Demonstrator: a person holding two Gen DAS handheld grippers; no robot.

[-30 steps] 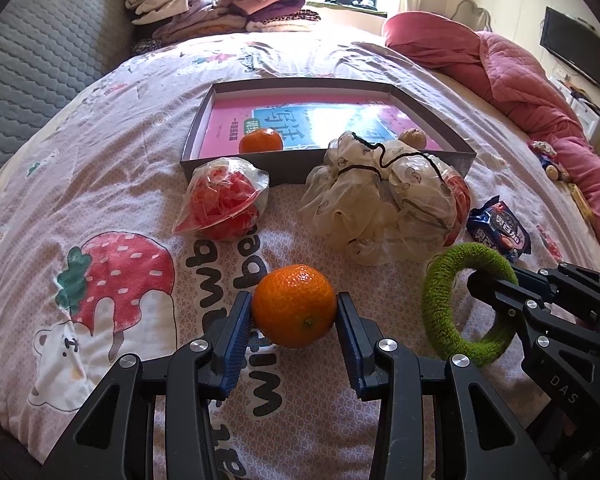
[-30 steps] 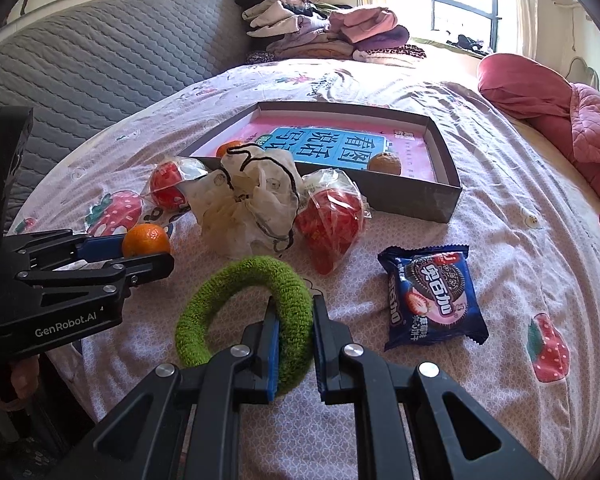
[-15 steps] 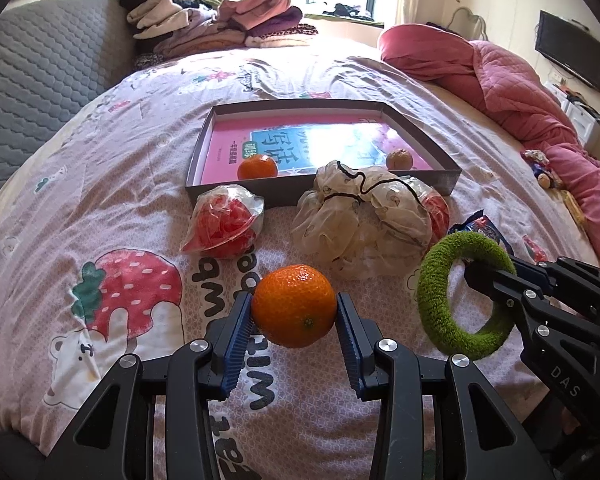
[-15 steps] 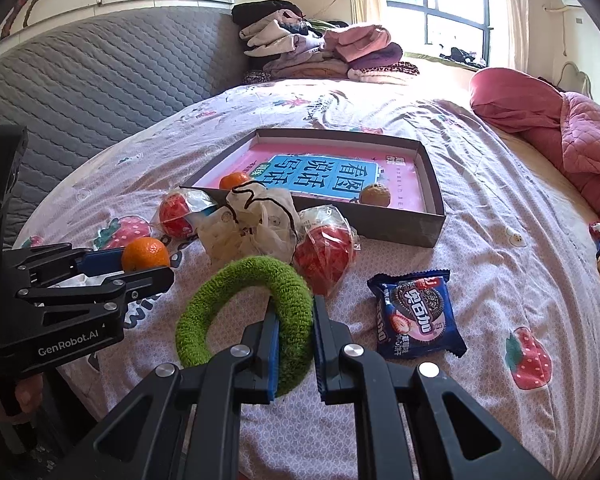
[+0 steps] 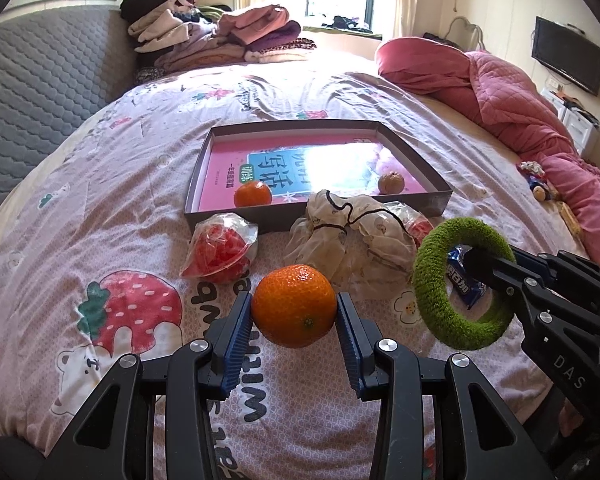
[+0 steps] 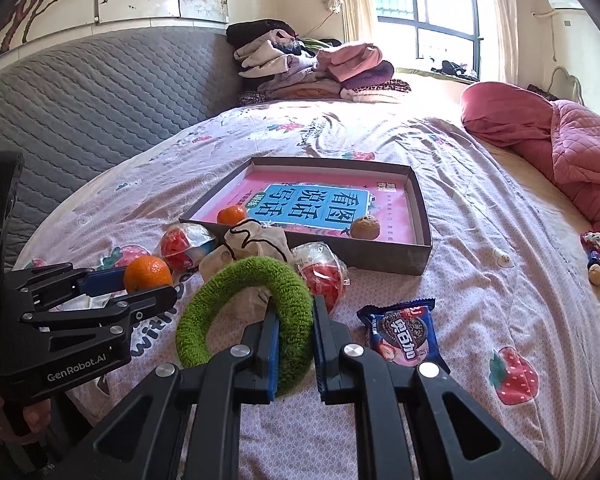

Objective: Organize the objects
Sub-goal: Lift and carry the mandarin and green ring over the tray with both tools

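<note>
Directly ahead of both grippers lay the open box (image 5: 416, 152), past the bagged items at its near edge. The left gripper (image 5: 295, 334) pinched an orange (image 5: 294, 306) above the bed (image 5: 100, 184); the right gripper (image 6: 294, 350) pinched the green ring (image 6: 248, 308), equally near.

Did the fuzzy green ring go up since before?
Yes. The green ring rose: it now overlaps the cookie packet, whereas earlier it sat below it.

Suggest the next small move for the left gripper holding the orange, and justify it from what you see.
Probably carry it forward over the box and release. The left gripper already clamps the orange above the bedspread, and another orange and a walnut already lie inside.
</note>
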